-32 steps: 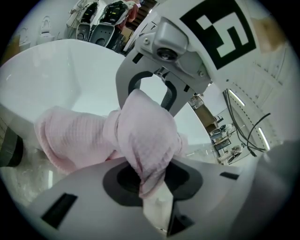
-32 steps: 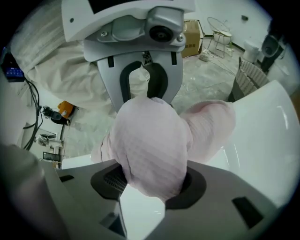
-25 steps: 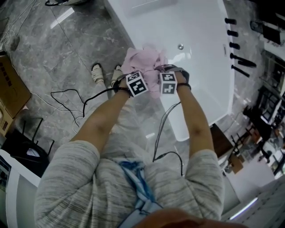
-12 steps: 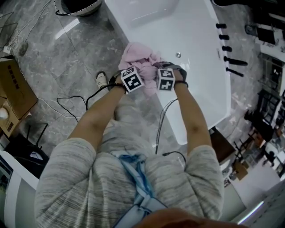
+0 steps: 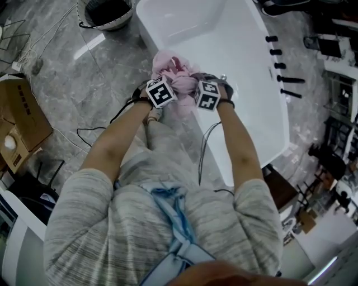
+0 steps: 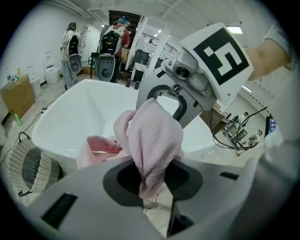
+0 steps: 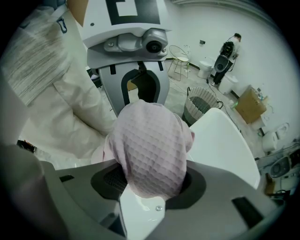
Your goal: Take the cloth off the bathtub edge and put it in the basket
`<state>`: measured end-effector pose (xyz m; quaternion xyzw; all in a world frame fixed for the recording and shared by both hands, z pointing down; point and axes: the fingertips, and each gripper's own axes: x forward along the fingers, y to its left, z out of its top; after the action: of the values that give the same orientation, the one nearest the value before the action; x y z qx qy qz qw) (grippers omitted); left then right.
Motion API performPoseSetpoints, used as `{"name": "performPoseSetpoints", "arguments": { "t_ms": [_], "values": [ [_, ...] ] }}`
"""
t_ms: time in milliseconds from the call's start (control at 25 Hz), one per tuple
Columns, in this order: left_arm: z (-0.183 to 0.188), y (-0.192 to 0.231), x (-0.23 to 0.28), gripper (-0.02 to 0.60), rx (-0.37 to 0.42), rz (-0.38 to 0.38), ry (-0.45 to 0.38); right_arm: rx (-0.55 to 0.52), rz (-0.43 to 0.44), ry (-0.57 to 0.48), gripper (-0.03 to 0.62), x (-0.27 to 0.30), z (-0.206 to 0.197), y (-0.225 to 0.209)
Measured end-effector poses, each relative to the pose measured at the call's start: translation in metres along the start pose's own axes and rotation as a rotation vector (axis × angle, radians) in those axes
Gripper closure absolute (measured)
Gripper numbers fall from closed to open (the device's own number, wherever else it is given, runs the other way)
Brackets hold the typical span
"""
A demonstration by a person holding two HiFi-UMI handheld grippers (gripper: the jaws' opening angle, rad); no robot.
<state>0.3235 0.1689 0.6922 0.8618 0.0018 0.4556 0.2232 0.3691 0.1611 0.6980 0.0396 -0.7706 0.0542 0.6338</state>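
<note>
A pink waffle-weave cloth (image 5: 178, 75) hangs bunched between both grippers, lifted above the rim of the white bathtub (image 5: 240, 61). My left gripper (image 5: 165, 84) is shut on one fold of the cloth (image 6: 152, 140), which bulges up out of its jaws. The right gripper (image 5: 196, 84) is shut on another bunch of the cloth (image 7: 150, 150), which fills its jaws. Both point steeply down, side by side. The wire basket (image 5: 106, 12) stands on the floor at the tub's far left end, also visible as the basket (image 6: 33, 166) and the basket (image 7: 201, 107) in the gripper views.
Black faucet handles (image 5: 282, 66) line the tub's right rim. A cardboard box (image 5: 19, 120) and loose cables (image 5: 89, 134) lie on the grey marble floor at left. People with backpacks (image 6: 115, 42) stand far behind the tub.
Both grippers have risen together with the pink cloth, carrying it up off the tub edge and toward the tub's far end. The basket has come into the head view.
</note>
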Motion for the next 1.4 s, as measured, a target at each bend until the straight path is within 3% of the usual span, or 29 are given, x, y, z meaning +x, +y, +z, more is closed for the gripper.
{"name": "performPoseSetpoints", "arguments": {
  "t_ms": [240,480,1080,1400],
  "values": [
    [0.013,0.014,-0.039,0.472,0.046,0.055,-0.031,-0.039,-0.001,-0.018,0.375,-0.021,0.027,-0.011],
    [0.021,0.011,-0.079,0.472,0.054,0.088,-0.034,-0.068,-0.055,-0.052,0.375,-0.05,0.052,-0.02],
    [0.017,0.011,-0.177,0.472,-0.034,0.258,-0.109,-0.036,-0.218,-0.203,0.375,-0.111,0.13,-0.034],
    [0.005,0.017,-0.209,0.472,-0.107,0.259,-0.149,-0.051,-0.225,-0.241,0.375,-0.123,0.166,-0.038]
  ]
}}
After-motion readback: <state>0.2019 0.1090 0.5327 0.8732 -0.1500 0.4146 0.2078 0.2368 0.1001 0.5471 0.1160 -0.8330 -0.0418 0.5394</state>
